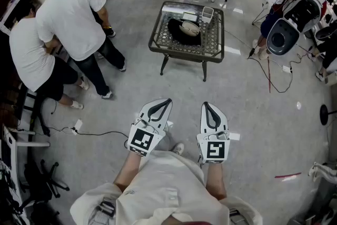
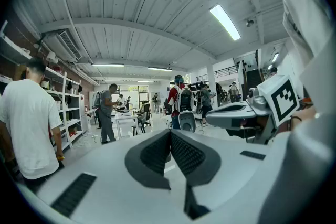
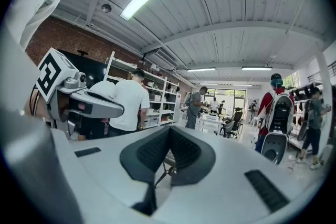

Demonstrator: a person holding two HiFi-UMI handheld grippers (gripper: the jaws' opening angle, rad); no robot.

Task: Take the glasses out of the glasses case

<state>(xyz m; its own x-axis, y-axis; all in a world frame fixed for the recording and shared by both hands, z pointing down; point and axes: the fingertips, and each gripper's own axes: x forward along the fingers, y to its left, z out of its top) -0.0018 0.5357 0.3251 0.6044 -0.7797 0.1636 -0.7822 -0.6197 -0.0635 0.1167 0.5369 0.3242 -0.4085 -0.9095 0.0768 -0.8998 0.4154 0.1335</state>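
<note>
Presumably fragile glasses — grip the frame, steady the dark case [image 1: 178,32] on the desk [image 1: 185,54]; left tool [image 1: 166,102], right tool [image 1: 206,105] closed, empty.

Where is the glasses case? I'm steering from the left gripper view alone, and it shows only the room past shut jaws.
Observer: In the head view a dark oval thing, likely the case, lies on a small dark table, ahead of the left gripper and the right gripper and well apart from both.
Operator: Is it open?
Observer: Too small to tell. A pale thing rests on it.
Operator: Anything else on that table?
Observer: A clear container stands at its far edge.
Operator: Is the right gripper free?
Observer: Yes. Its own view shows the jaws together on nothing.
</note>
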